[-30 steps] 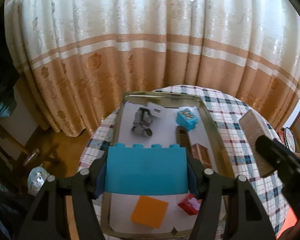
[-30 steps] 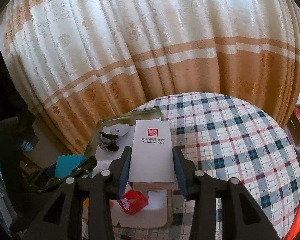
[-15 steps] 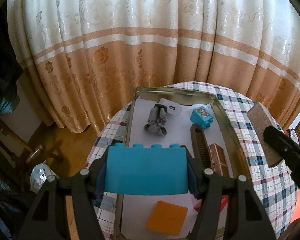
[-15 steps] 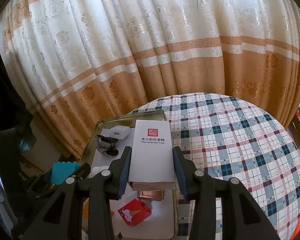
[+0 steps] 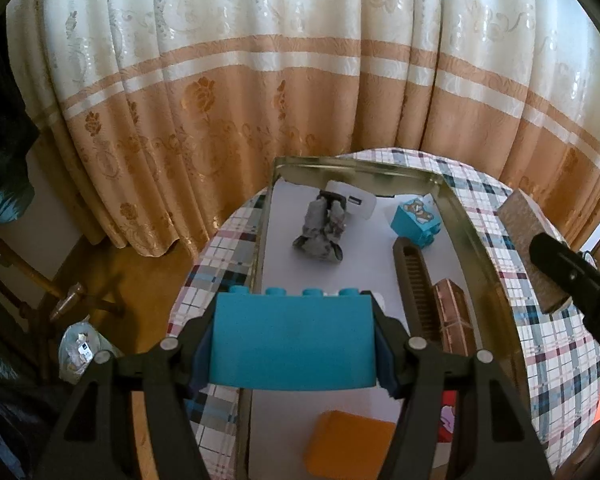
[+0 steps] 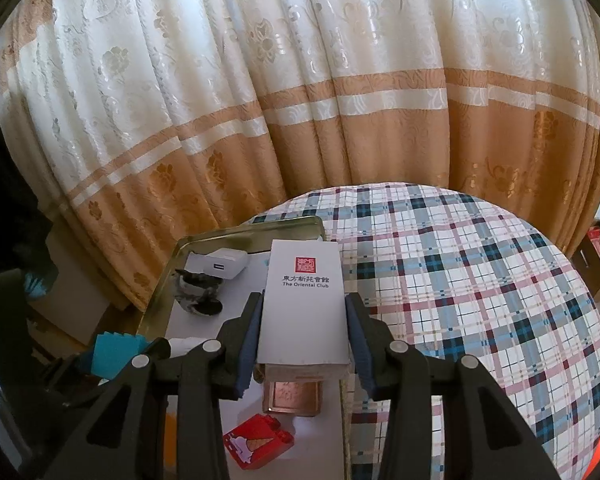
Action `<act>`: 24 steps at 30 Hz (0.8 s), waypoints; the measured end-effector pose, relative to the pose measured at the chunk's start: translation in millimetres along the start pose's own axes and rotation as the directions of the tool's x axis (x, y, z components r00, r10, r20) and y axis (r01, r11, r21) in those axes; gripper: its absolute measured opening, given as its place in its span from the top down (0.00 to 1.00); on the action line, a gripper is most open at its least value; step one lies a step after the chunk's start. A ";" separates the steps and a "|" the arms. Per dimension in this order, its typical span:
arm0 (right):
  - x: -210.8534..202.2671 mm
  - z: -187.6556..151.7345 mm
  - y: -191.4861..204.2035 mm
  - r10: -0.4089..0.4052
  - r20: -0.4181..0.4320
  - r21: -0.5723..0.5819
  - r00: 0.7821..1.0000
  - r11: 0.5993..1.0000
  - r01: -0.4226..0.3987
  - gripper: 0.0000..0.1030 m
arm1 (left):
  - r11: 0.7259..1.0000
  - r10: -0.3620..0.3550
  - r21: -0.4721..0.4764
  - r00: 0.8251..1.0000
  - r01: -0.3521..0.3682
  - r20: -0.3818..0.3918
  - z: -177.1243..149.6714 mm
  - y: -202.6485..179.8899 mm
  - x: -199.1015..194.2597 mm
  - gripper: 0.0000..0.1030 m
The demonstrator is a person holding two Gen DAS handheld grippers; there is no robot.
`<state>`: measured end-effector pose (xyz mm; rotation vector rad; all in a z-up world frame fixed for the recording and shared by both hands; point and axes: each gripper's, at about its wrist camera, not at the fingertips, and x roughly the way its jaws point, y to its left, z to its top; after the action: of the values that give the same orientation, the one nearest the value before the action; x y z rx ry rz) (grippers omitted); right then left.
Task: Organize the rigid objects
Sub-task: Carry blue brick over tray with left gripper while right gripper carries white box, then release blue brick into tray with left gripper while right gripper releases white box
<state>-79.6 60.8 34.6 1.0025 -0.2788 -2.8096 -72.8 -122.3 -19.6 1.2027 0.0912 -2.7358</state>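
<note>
My left gripper (image 5: 294, 340) is shut on a big teal building brick (image 5: 292, 338), held above the left rim of a metal tray (image 5: 470, 232). My right gripper (image 6: 304, 336) is shut on a white card box (image 6: 304, 304) printed "The Oriental Club", held over the tray's right side. That box shows at the right of the left wrist view (image 5: 534, 248). In the tray lie a white charger (image 5: 352, 202), a grey crumpled object (image 5: 320, 236), a small teal block with a bear picture (image 5: 416, 220), a brown comb (image 5: 416, 284), a copper box (image 5: 452, 316), an orange square (image 5: 348, 444) and a red block (image 6: 256, 444).
The tray sits on the left part of a round table with a plaid cloth (image 6: 480, 280). A cream and tan curtain (image 6: 300, 100) hangs close behind. A wooden chair (image 5: 40, 288) and a plastic bag (image 5: 78, 350) are on the floor to the left.
Both grippers have drifted with their loads: the tray contents sit further right and nearer in the left view. Grips are unchanged.
</note>
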 end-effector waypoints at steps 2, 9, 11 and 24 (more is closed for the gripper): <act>1.8 1.7 0.2 -0.002 -0.001 -0.001 1.000 1.000 0.002 0.57 | 1.000 -0.002 0.004 1.000 0.002 -0.003 -0.4 -0.6 2.0 0.38; 20.8 10.5 5.9 -0.011 -0.022 -0.020 1.000 1.000 0.010 0.57 | 1.000 0.003 0.023 1.000 -0.003 -0.007 0.9 -3.3 9.4 0.38; 27.6 11.1 9.0 -0.012 -0.032 -0.027 0.999 1.000 0.011 0.57 | 0.999 0.009 0.038 1.000 -0.009 -0.004 3.1 -6.0 12.0 0.38; 72.3 23.0 23.9 -0.023 -0.110 -0.098 0.994 0.995 0.013 0.57 | 0.996 0.033 0.084 0.999 -0.033 0.000 12.2 -13.6 23.7 0.38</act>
<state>-147.9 26.1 13.2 1.1389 -0.1198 -2.7410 -99.6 -113.0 -28.9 1.2161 -0.0442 -2.7349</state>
